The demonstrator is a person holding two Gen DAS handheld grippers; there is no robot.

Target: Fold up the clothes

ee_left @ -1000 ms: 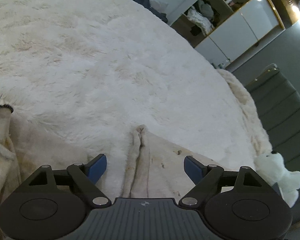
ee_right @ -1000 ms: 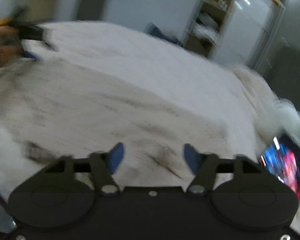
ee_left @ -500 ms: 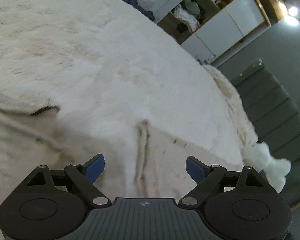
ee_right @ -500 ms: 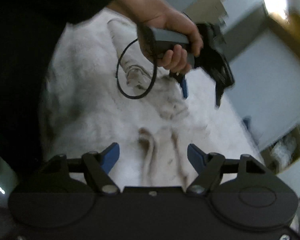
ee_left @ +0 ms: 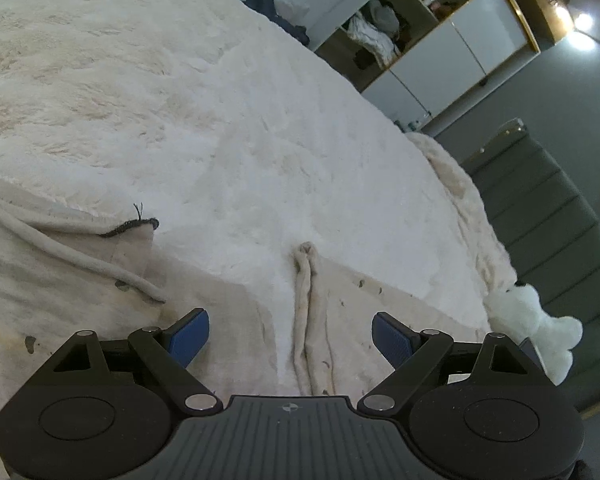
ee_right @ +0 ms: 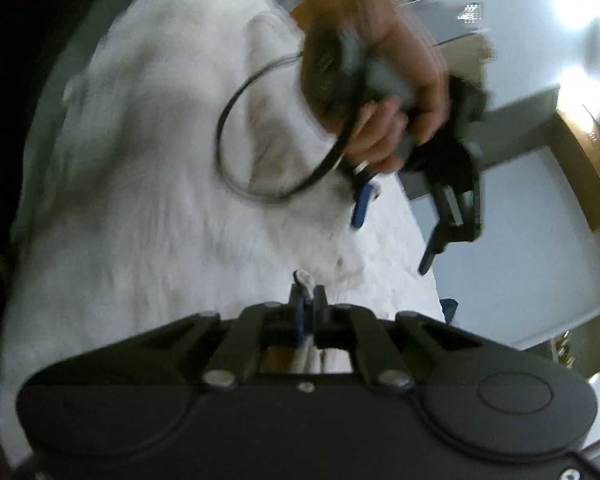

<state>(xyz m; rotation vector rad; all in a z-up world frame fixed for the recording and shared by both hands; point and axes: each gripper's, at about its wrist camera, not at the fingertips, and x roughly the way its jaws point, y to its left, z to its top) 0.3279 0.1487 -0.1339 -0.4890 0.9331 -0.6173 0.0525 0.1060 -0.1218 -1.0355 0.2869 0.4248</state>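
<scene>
1. Pads of the right gripper (ee_right: 309, 296) are pinching a cream fold of the garment (ee_left: 80, 280), fully clamped.
2. Left gripper (ee_left: 290, 332) is hanging wide open, nothing inside.
3. Garment's ridge (ee_left: 306, 304) is running lengthwise straight ahead between its fingers, on the fluffy bed (ee_left: 220, 100), so left's nearer.

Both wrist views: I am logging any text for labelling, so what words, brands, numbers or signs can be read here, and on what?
No readable text in either view.
Left gripper body: one small round emblem, a mark without letters.
Wardrobe shelves: items too small to show any label.
Cream garment: dark specks only, no print to read.
Right wrist view: too blurred to read anything on the right gripper or the hand beyond it.
</scene>
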